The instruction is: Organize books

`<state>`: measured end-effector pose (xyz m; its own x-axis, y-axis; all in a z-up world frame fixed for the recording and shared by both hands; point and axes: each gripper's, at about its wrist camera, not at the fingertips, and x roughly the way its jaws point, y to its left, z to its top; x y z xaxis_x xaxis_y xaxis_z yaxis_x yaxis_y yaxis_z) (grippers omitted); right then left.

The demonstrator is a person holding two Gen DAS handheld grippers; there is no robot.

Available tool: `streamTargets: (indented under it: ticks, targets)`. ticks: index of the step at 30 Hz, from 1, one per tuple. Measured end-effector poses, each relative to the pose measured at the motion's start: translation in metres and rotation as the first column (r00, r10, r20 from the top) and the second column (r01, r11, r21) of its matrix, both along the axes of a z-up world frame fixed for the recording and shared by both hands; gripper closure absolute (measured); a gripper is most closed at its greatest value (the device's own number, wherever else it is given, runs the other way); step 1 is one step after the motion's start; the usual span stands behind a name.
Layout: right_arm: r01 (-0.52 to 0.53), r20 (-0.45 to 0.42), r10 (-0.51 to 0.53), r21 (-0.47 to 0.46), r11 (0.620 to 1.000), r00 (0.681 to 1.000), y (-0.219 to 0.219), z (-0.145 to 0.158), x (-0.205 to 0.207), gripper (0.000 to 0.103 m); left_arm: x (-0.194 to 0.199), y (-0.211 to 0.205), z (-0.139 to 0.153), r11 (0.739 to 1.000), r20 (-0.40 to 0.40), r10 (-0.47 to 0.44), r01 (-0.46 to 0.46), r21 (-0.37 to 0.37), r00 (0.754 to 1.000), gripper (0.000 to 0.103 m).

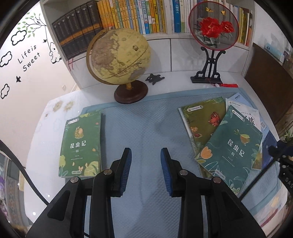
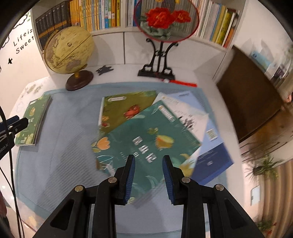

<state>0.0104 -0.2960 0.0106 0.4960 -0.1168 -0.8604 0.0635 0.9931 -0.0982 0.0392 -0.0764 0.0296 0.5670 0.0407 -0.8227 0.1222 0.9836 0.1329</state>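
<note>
Where writing can be read: "Life is Sweet" in black on the white wall [image 1: 27, 58], beside cloud and tree stickers; "昆虫记" with "03" on the green book [image 1: 80, 144], lying alone and flat at the left side of the blue mat [image 1: 142, 124]; "昆虫记" with "01" on the teal book [image 1: 232, 146], uppermost in a loose, fanned pile at the right side of the mat. Beneath the teal book, an olive-green book [image 1: 201, 117] with a red insect on its cover, a white book [image 1: 249, 111] with partly hidden characters, and a blue book [image 2: 212, 155] bearing a small square code; its other print too blurred to read. Behind the mat on the counter [image 1: 174, 80]: a yellowed globe [image 1: 119, 56] on a dark round base, a round fan [image 1: 214, 25] embroidered with red flowers on a black stand, and a bookshelf [image 1: 128, 16] packed with upright spines. Left claw [image 1: 146, 152] narrowly parted over bare mat between the green book and the pile, gripping nothing, touching nothing. Right claw [image 2: 148, 159] likewise narrowly parted, empty, poised over the near part of the teal book; contact with the cover impossible to tell.
</note>
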Motion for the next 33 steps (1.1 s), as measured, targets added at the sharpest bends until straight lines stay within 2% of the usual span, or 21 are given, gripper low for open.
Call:
streamTargets:
  ticks: [3,5,7,15,21,24,26,28,30,33]
  targets:
    - [-0.021,0.020,0.021,-0.015,1.000,1.000,-0.007,0.009,0.000,0.072,0.000,-0.014,0.000,1.000,-0.004,0.006,-0.006,0.012,1.000,0.073]
    - [-0.035,0.038,0.036,-0.027,0.999,0.999,-0.011,0.014,0.001,0.066,-0.002,-0.023,0.001,1.000,-0.001,0.007,-0.007,0.022,1.000,0.073]
    - [-0.046,0.053,0.048,-0.044,0.998,0.997,-0.016,0.018,0.000,0.063,-0.001,-0.030,0.002,0.999,0.000,0.003,-0.003,0.034,1.000,0.073]
    - [-0.084,0.066,0.085,-0.027,0.996,0.994,-0.035,0.019,0.003,0.063,-0.001,-0.056,-0.002,0.998,-0.012,0.000,0.000,0.058,1.000,0.073]
    - [-0.104,0.057,0.104,-0.001,0.995,0.993,-0.051,0.009,0.005,0.062,0.004,-0.068,-0.012,0.998,-0.016,-0.011,0.012,0.055,1.000,0.072]
    - [-0.122,0.030,0.119,0.112,0.986,0.992,-0.074,-0.017,0.004,0.056,0.016,-0.070,-0.035,0.997,-0.081,-0.077,0.076,-0.017,0.994,0.072]
    - [-0.109,-0.001,0.112,0.212,0.971,0.994,-0.092,-0.040,0.000,0.056,0.028,-0.068,-0.055,0.983,-0.136,-0.151,0.134,-0.122,0.979,0.072]
    - [-0.062,-0.040,0.081,0.348,0.936,0.996,-0.116,-0.070,-0.005,0.056,0.041,-0.068,-0.079,0.964,-0.179,-0.198,0.158,-0.212,0.964,0.072]
    - [-0.020,-0.055,0.050,0.444,0.896,0.997,-0.131,-0.091,-0.008,0.056,0.052,-0.072,-0.094,0.947,-0.176,-0.224,0.171,-0.273,0.959,0.072]
    - [0.010,-0.065,0.032,0.558,0.830,0.997,-0.138,-0.112,-0.010,0.059,0.068,-0.088,-0.115,0.941,-0.182,-0.253,0.197,-0.277,0.950,0.072]
